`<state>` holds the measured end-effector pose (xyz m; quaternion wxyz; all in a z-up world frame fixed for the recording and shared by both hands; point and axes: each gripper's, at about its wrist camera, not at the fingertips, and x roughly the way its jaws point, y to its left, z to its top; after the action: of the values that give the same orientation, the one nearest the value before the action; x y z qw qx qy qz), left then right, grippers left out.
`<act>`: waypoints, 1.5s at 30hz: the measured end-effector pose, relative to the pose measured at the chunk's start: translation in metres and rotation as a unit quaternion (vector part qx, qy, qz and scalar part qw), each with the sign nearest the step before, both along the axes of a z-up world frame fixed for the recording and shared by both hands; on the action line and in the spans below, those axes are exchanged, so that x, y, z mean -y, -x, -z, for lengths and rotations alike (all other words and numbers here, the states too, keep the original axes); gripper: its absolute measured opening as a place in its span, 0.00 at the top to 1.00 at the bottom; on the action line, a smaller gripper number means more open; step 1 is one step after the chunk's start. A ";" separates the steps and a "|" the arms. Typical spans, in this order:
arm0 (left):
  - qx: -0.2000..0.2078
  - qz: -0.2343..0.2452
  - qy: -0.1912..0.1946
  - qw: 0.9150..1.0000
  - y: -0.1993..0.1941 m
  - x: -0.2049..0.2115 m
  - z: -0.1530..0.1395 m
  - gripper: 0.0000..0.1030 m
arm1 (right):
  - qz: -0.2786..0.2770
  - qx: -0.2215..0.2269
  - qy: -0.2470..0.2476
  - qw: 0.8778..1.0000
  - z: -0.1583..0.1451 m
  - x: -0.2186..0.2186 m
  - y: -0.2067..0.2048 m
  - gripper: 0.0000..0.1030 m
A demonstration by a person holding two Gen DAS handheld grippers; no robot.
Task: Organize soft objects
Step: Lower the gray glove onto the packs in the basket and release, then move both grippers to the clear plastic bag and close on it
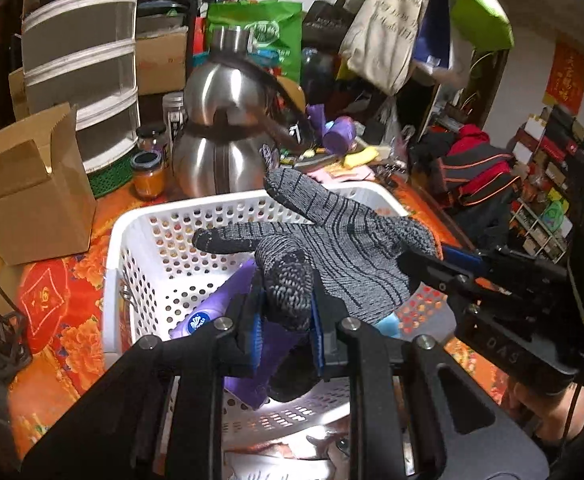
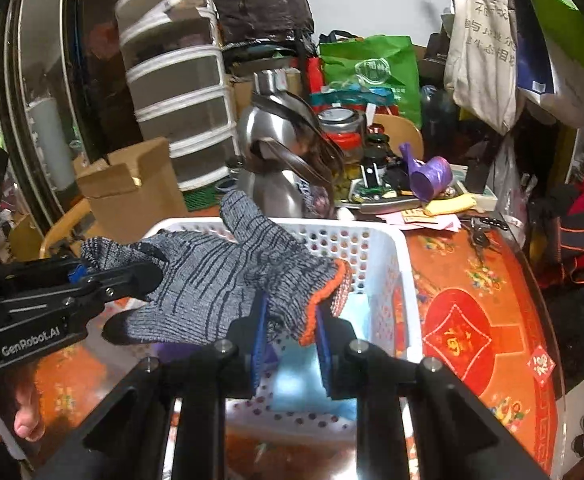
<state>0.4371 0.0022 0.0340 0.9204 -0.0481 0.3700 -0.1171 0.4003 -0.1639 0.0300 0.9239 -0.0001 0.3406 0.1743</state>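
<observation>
I have a grey knitted glove (image 1: 344, 240) stretched in the air between both tongs, above the white basket (image 1: 140, 232). It is a thick work glove, grey with thin dark stripes across the knit, darker at the fingertips, and with an orange hem around the cuff (image 2: 324, 292).

My left tongs (image 1: 286, 320) are closed on one of the glove's fingers, which bunches up between the blue pads (image 1: 255, 332). My right tongs (image 2: 290, 332) are clamped on the cuff end, the orange hem folding over beside one blue pad. In the right wrist view the left tongs (image 2: 132, 276) come in from the side and the glove spreads flat between the two grips, its thumb sticking up and one loose finger drooping.

The basket stands on a table (image 2: 472, 320) covered with a red and orange patterned cloth. Inside it, under the glove, lie a purple pack (image 1: 212, 304) and something light blue (image 2: 304, 376) that I cannot identify. Just behind the basket stands a steel kettle (image 1: 220, 128), with a cardboard box (image 1: 32, 196) to its left.
</observation>
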 end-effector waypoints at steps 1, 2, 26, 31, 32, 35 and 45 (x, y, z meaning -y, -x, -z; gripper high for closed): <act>-0.003 -0.002 0.001 1.000 -0.004 0.000 0.004 0.83 | 0.001 0.000 0.006 1.000 0.004 -0.001 -0.004 0.80; -0.008 -0.006 0.000 1.000 -0.008 0.000 0.011 0.83 | 0.001 -0.001 0.011 1.000 0.009 -0.001 -0.008 0.80; -0.017 -0.082 -0.016 0.996 0.023 -0.040 0.025 0.26 | 0.023 0.001 0.020 1.000 0.029 0.008 0.002 0.29; -0.024 -0.082 -0.033 0.996 0.046 -0.043 0.024 0.26 | 0.022 -0.004 0.019 1.000 0.030 0.008 0.010 0.29; -0.032 -0.099 -0.052 0.993 0.061 -0.046 0.024 0.26 | 0.020 -0.003 0.015 1.000 0.027 0.009 0.015 0.29; -0.039 -0.121 -0.065 0.990 0.104 -0.060 0.030 0.26 | 0.006 -0.015 -0.035 0.999 0.020 0.024 0.045 0.28; -0.068 -0.112 -0.010 0.991 0.245 -0.082 0.106 0.25 | -0.003 -0.023 -0.045 0.999 0.074 0.056 0.186 0.21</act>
<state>0.1917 0.0843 -0.0719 0.9009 -0.0877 0.4251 -0.0059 0.2142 -0.2200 -0.0441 0.9143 0.0447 0.3538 0.1919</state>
